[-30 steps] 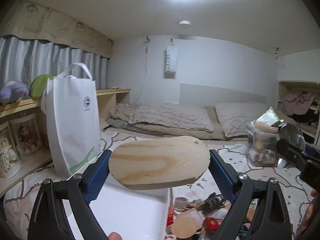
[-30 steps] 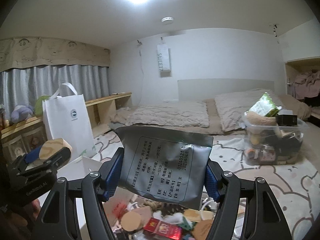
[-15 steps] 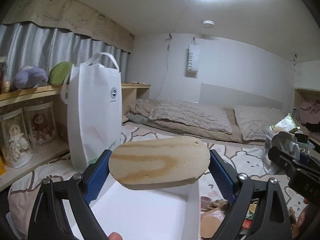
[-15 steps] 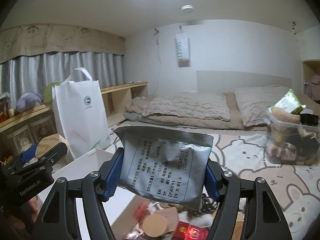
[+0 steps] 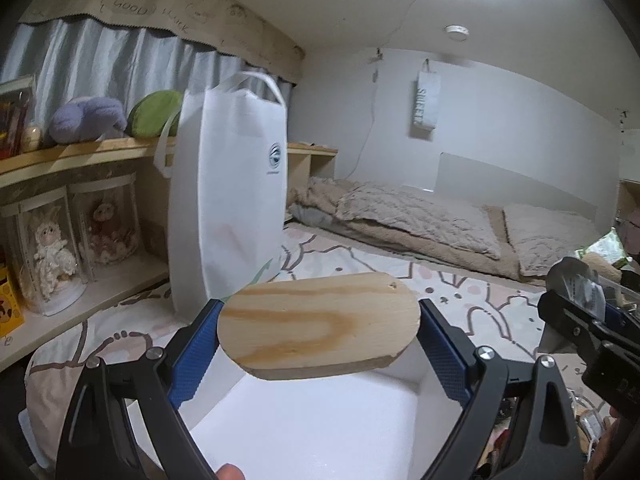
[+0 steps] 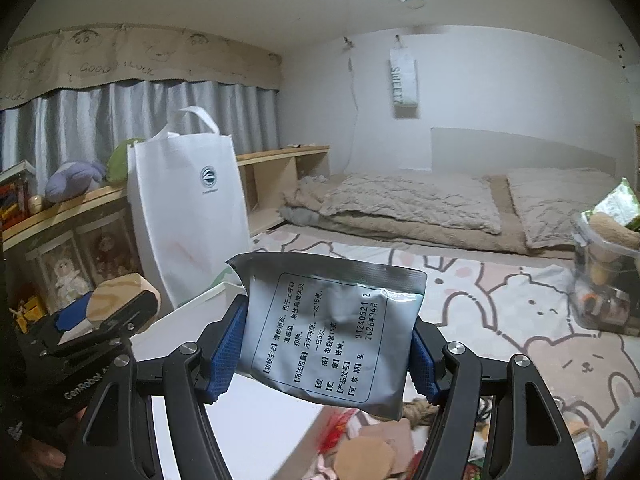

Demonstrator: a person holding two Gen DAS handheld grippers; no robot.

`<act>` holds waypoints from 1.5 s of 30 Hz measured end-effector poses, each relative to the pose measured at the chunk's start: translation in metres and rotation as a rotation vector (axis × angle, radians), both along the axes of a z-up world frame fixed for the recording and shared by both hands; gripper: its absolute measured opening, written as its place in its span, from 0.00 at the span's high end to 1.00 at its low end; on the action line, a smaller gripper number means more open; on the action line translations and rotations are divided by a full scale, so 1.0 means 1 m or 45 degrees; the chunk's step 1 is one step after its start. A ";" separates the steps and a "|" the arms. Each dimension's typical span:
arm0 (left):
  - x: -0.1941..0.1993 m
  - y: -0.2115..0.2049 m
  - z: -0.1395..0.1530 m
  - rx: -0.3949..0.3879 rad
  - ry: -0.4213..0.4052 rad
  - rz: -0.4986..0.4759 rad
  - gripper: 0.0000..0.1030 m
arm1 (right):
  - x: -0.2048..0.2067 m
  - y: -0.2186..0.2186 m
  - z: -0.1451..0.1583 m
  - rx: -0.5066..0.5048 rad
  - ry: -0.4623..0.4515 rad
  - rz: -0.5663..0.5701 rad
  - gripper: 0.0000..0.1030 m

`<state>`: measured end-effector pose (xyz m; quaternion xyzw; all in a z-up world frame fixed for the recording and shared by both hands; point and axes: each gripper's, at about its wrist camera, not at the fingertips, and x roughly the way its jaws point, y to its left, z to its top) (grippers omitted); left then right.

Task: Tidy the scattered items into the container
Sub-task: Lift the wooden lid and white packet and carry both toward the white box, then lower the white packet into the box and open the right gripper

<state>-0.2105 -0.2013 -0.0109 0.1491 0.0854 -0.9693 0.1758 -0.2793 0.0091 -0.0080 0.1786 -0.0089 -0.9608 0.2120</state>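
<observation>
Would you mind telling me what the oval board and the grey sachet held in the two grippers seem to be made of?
The pale oval board looks like unfinished wood: curved brown grain bands, matte face. The grey printed sachet looks like foil or foil-laminate film: crinkled, softly glossy, though plain plastic is possible.

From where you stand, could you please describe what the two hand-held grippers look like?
Both match: the left hand-held gripper and right hand-held gripper have matte black angular arms with silver screw heads and textured blue pads lining the fingers. The left one's black body carries white "GenRobot" lettering, seen from the right wrist.
</observation>
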 end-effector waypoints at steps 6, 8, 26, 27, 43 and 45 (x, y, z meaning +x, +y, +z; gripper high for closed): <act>-0.005 -0.015 -0.010 0.011 -0.040 0.047 0.09 | -0.004 -0.021 -0.007 0.024 -0.018 0.041 0.31; -0.005 -0.018 -0.012 0.012 -0.050 0.057 0.09 | -0.005 -0.026 -0.010 0.035 -0.027 0.051 0.31; -0.024 -0.040 -0.046 0.046 -0.221 0.100 0.09 | -0.032 -0.071 -0.057 0.139 -0.238 0.152 0.31; -0.023 -0.041 -0.046 0.041 -0.229 0.103 0.09 | -0.033 -0.073 -0.058 0.146 -0.250 0.156 0.31; -0.019 -0.056 -0.052 -0.025 -0.271 0.202 0.09 | -0.045 -0.100 -0.087 0.281 -0.475 0.281 0.31; -0.018 -0.057 -0.052 -0.017 -0.266 0.201 0.09 | -0.046 -0.103 -0.090 0.306 -0.503 0.292 0.31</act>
